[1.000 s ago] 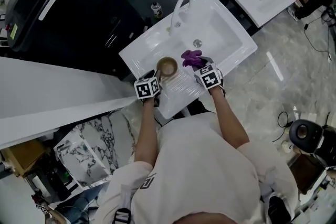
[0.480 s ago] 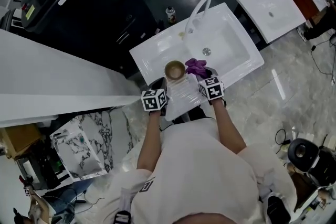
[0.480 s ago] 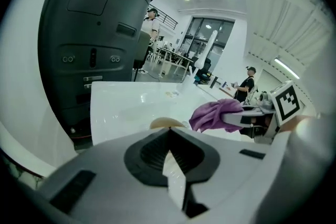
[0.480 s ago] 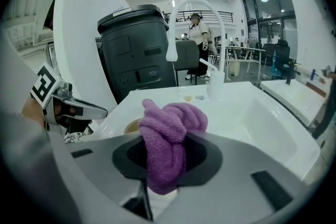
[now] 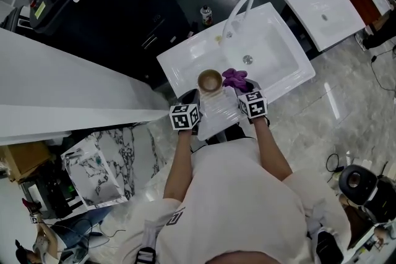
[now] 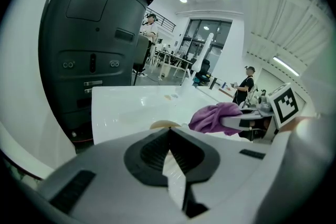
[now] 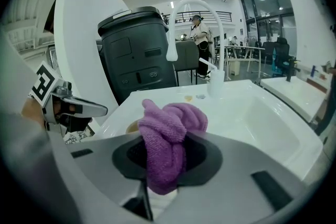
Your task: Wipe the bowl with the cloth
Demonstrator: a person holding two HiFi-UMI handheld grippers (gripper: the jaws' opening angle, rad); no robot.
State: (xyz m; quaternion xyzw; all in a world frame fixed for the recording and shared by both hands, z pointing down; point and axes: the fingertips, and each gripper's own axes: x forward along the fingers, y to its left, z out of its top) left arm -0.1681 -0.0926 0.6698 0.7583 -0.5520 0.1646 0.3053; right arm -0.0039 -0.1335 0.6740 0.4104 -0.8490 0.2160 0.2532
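Note:
A small tan bowl [image 5: 210, 80] stands on the ribbed drainboard [image 5: 218, 113] at the near edge of the white sink [image 5: 272, 55]. My left gripper [image 5: 194, 96] sits just left of and below it. In the left gripper view its jaws are shut, and the tips [image 6: 169, 130] meet right at the bowl's near rim [image 6: 157, 124] with nothing seen between them. My right gripper [image 5: 242, 87] is shut on a bunched purple cloth [image 5: 234, 78], which bulges out above its jaws [image 7: 167, 140], just right of the bowl [image 7: 132, 126].
A tall white faucet [image 5: 237, 11] rises at the sink's far edge, with the drain [image 5: 247, 59] in the basin. A big dark bin [image 6: 94, 44] stands to the left. A second white sink [image 5: 323, 15] lies at the upper right. People stand far off in the room.
The head view has shifted a little. The left gripper's marker cube has drawn back slightly from the bowl toward the person. The right gripper still holds the cloth beside the bowl.

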